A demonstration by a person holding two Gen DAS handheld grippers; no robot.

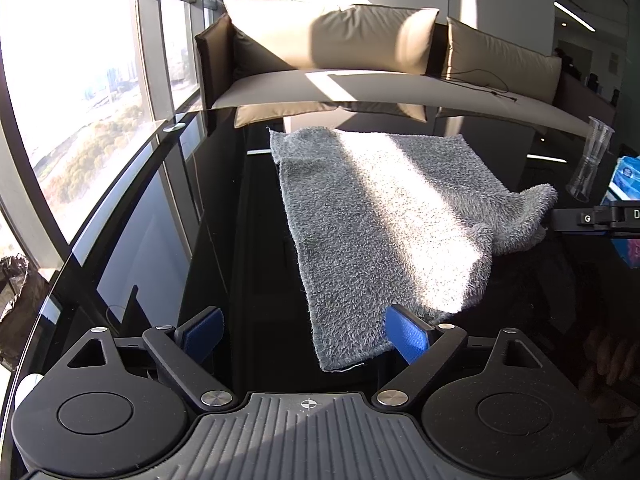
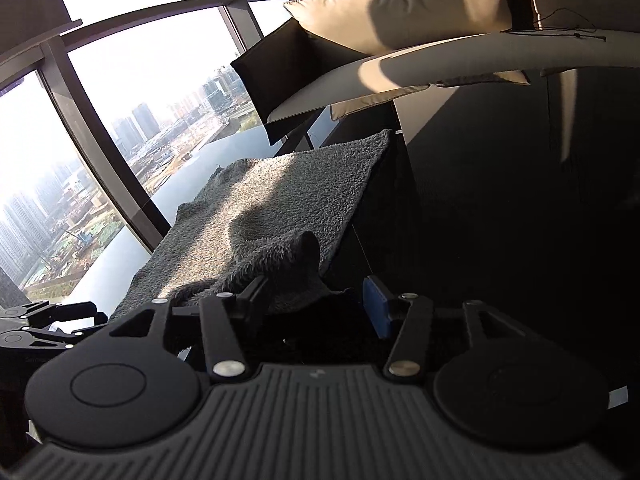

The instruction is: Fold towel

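A grey fluffy towel (image 1: 384,216) lies on a black glass table (image 1: 168,248), with its right near corner bunched up. My left gripper (image 1: 304,338) is open at the towel's near left corner, and the corner lies between its blue pads (image 1: 408,338). In the right wrist view the towel (image 2: 264,208) stretches away ahead, and a raised fold (image 2: 296,256) sits just in front of my right gripper (image 2: 320,304), which is open around the towel's near edge. The right gripper also shows at the right edge of the left wrist view (image 1: 600,220).
A beige sofa with cushions (image 1: 360,40) stands beyond the table's far edge. A stack of clear plastic cups (image 1: 592,160) and a blue packet (image 1: 628,180) sit at the table's right. Large windows (image 1: 80,80) run along the left. The left gripper shows at the lower left of the right wrist view (image 2: 48,320).
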